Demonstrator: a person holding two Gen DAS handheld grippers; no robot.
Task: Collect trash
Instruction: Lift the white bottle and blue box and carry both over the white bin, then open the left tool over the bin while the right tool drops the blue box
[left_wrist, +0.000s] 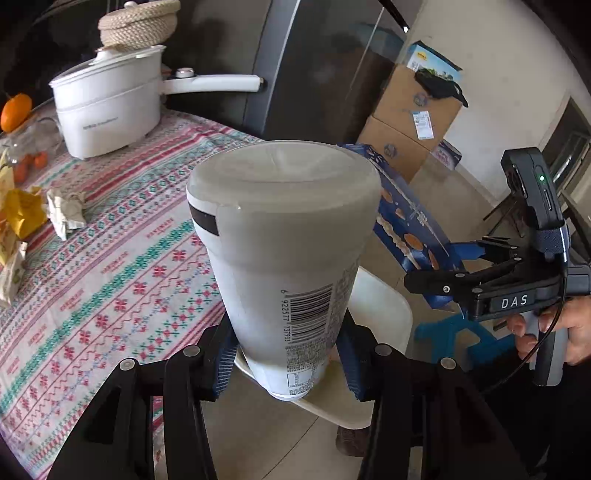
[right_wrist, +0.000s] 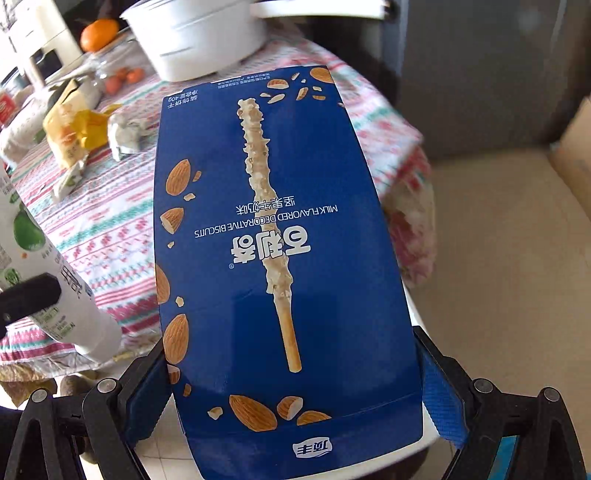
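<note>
Though tilted, cup (left_wrist: 284, 258) btwn left claw (left_wrist: 288, 365) pads

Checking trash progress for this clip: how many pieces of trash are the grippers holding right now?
2. A white cup is clamped in the left gripper; a blue biscuit box is clamped in the right gripper. More wrappers remain on the table.

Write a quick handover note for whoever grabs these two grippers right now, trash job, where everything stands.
Left gripper: shut on the white cup, held off the table edge.
Right gripper: shut on the blue biscuit box, also lifted clear.
Done: both items picked up.
Left: no bin in view, so both still need dropping. On the tablecloth remain a crumpled paper wad and yellow wrappers.
</note>
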